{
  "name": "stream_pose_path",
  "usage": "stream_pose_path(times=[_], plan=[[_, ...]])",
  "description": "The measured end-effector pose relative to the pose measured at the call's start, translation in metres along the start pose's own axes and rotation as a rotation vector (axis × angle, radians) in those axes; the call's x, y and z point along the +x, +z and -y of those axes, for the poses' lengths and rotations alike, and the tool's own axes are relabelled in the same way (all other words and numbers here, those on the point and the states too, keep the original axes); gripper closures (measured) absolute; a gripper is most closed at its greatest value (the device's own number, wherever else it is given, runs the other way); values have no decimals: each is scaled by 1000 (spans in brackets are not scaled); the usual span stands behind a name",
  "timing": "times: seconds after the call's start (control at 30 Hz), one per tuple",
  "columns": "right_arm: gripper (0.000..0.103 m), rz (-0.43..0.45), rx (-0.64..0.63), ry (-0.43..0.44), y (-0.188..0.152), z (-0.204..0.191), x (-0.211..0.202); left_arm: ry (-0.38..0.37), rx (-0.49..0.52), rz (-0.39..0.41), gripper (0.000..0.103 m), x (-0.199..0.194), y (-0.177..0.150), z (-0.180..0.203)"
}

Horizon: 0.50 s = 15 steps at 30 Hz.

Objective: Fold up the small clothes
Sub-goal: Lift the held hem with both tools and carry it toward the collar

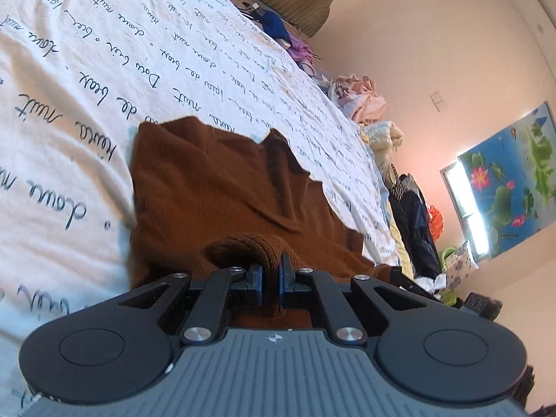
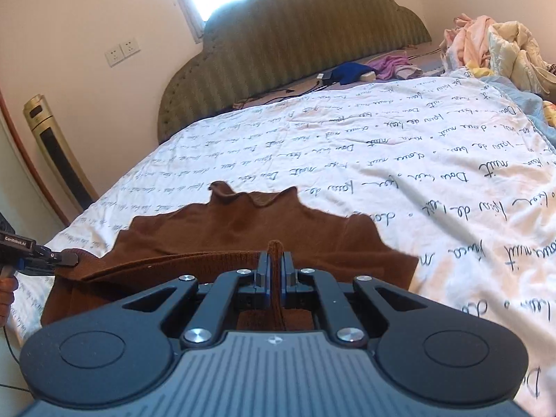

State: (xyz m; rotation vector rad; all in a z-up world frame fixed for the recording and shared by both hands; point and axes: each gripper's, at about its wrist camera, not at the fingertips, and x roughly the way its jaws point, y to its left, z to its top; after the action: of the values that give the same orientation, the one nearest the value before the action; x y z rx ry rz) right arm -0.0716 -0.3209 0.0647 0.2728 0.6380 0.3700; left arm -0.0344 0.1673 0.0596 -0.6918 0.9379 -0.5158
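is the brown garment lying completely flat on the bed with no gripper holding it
No, the right gripper is shut on the ribbed edge of the brown garment, and the left gripper pinches the same edge further along.

Brown garment (image 2: 243, 229); white bedspread (image 2: 382, 160), black script.

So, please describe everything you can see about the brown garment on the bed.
The brown knit garment looks like a soft sweater of one plain colour, with a ribbed hem. It lies spread on the white bedcover printed with handwriting, its far edge wavy and wrinkled. The near ribbed edge is lifted: the right gripper is shut on a fold of it, and the left gripper is shut on another bunch of that edge.
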Motion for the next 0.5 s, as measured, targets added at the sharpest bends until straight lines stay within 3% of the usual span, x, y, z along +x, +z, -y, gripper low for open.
stream_pose_path(times=[0.5], plan=[[99,-55,49,-48,38,43,78,44,-91,-35,95,66,61,-26]])
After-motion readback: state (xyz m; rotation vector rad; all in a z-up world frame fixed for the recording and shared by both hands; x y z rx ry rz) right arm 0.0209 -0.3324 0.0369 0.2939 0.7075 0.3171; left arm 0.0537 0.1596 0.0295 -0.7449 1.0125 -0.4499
